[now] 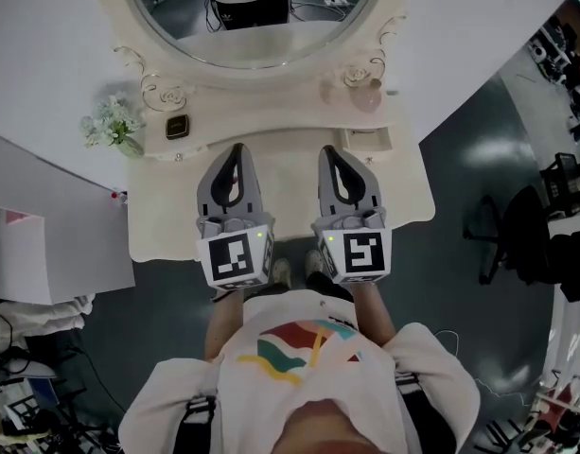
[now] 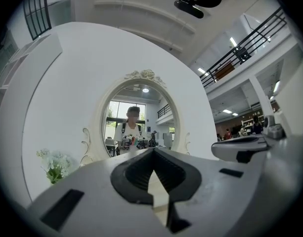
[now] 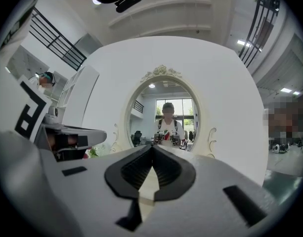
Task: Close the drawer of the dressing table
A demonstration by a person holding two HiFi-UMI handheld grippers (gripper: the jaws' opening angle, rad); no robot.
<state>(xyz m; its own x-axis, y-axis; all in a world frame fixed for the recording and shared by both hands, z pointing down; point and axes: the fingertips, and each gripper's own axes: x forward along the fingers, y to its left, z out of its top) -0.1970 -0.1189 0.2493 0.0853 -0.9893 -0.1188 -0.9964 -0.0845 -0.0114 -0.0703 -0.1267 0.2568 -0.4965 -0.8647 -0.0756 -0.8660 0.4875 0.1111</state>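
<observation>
The left gripper and the right gripper are held side by side, level, above the cream top of the dressing table. Both are pointed towards the oval mirror.

In the left gripper view, the jaws of the left gripper are seen closed tip to tip with nothing between them. The same is seen of the right gripper in its own view: pressed together and empty.

The mirror is seen straight ahead of each gripper, with the person reflected in it. A small bunch of white flowers is set ahead of the left gripper and out to its left, against the mirror's base. A small dark object is placed just beside them, nearer the gripper.

The drawer is not shown in any view. It is presumably below the grippers, under the tabletop's overhanging near edge, and whether it is pushed fully in cannot be told.
</observation>
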